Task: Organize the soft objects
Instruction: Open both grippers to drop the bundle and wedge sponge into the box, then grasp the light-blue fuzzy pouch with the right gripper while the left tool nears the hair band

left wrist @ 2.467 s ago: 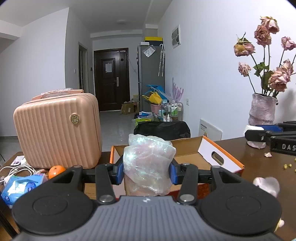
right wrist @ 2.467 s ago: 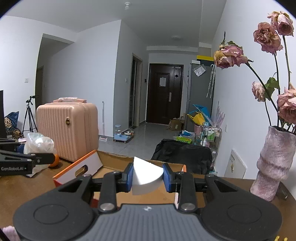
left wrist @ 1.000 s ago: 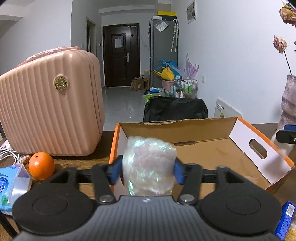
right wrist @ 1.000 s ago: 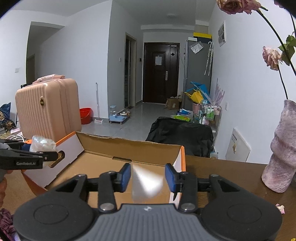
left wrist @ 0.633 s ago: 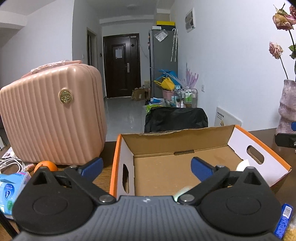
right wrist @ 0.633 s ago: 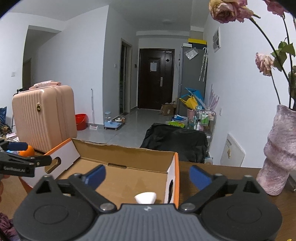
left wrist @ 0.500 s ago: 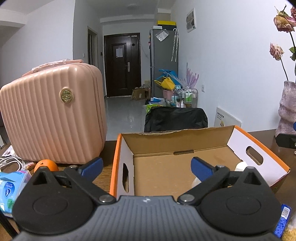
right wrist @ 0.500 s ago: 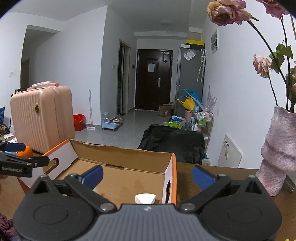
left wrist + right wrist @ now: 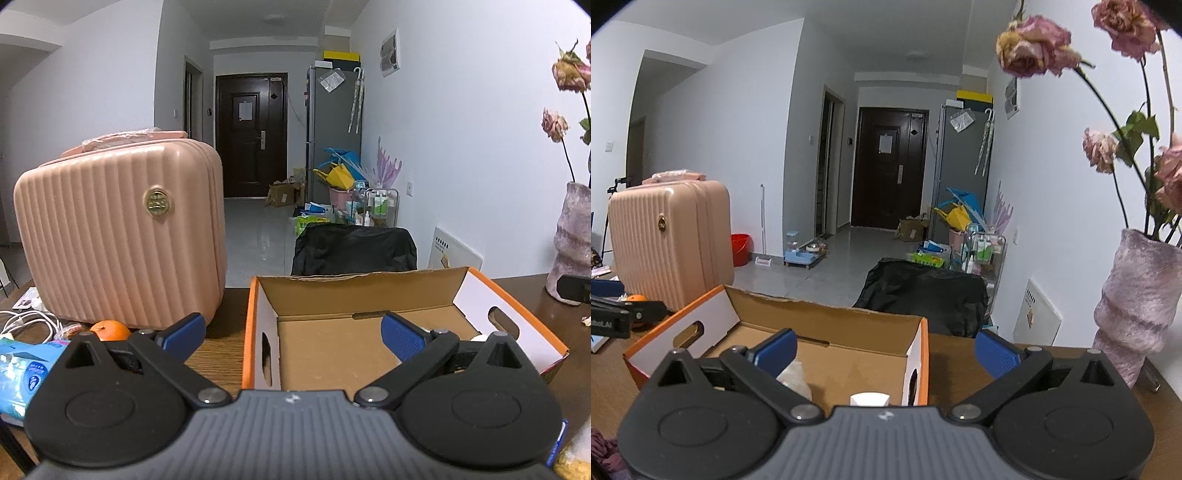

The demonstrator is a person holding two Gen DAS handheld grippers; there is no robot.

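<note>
Both grippers wide open and empty above the cardboard box [image 9: 369, 350].

Left gripper [image 9: 291, 334] and right gripper [image 9: 884, 350] stand spread to full width, gripping nothing. Inside the box lie a white wedge [image 9: 870, 399] near its right end wall and a pale wrapped bundle [image 9: 794, 376] left of it. The pink suitcase [image 9: 122, 236] stands left of the box.

Little here can be read. In the right wrist view, beside the box [image 9: 916, 354], the left gripper's black arm [image 9: 609, 323] carries white letters cut off by the frame edge, ending in "bot.AI". The tissue pack [image 9: 22, 373], on the far side of the suitcase [image 9: 122, 232] from the box, has print too small to read, as does the white panel [image 9: 456, 254] behind the box.
</note>
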